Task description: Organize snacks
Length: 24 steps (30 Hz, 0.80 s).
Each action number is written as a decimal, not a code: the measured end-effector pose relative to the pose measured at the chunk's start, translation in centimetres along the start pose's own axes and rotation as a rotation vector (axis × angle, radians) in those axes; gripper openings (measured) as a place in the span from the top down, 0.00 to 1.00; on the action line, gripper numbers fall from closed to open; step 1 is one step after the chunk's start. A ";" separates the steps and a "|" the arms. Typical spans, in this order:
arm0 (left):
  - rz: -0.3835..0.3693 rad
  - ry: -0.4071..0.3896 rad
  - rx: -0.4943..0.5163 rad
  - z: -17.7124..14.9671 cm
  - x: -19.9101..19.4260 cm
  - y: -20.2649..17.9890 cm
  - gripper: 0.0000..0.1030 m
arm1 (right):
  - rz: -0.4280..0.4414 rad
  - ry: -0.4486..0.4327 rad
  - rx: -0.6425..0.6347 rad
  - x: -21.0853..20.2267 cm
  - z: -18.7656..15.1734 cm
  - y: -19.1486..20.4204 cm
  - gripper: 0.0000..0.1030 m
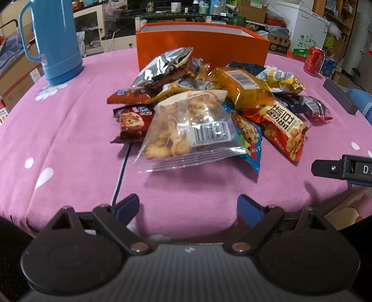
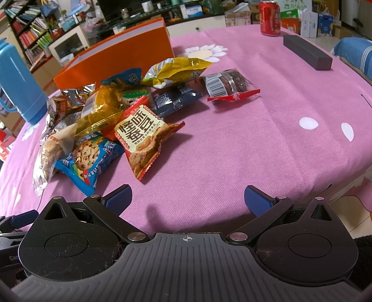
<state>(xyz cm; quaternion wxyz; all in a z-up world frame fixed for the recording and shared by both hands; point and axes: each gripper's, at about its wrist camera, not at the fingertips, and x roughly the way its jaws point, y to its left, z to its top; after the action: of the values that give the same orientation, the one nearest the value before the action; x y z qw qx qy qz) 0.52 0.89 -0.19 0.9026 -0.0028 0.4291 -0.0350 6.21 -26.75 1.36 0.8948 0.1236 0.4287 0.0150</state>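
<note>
A pile of snack packets lies on the pink tablecloth point(image 1: 69, 139). Nearest my left gripper point(image 1: 188, 206) is a clear bag of small cookies point(image 1: 186, 130). My left gripper is open and empty, just short of that bag. An open orange box point(image 1: 200, 46) stands behind the pile. In the right wrist view the pile sits at left: a red bean snack packet point(image 2: 144, 137), a blue cookie packet point(image 2: 90, 160), a yellow bag point(image 2: 179, 69) and a clear brownie packet point(image 2: 227, 84). My right gripper point(image 2: 188, 199) is open and empty over bare cloth. The orange box point(image 2: 116, 58) shows there too.
A blue thermos point(image 1: 55, 39) stands at the far left of the table. A red can point(image 2: 269, 17) and a dark grey block point(image 2: 307, 54) sit at the far right. The table edge drops off at right, by a blue striped seat point(image 2: 355, 53).
</note>
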 end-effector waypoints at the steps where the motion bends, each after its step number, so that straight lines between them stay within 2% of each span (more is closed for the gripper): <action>1: 0.001 0.000 0.000 0.0 0.0 0.0 0.13 | 0.000 0.000 0.000 0.0 0.0 0.0 0.09; 24: -0.017 0.007 -0.005 0.0 0.2 0.1 0.12 | 0.006 0.008 -0.002 0.3 0.0 0.1 0.09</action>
<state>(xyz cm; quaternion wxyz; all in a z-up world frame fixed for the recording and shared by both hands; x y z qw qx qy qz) 0.66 0.97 -0.38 0.9008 -0.0088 0.4322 -0.0416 6.41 -26.61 1.15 0.8932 0.1241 0.4318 0.0185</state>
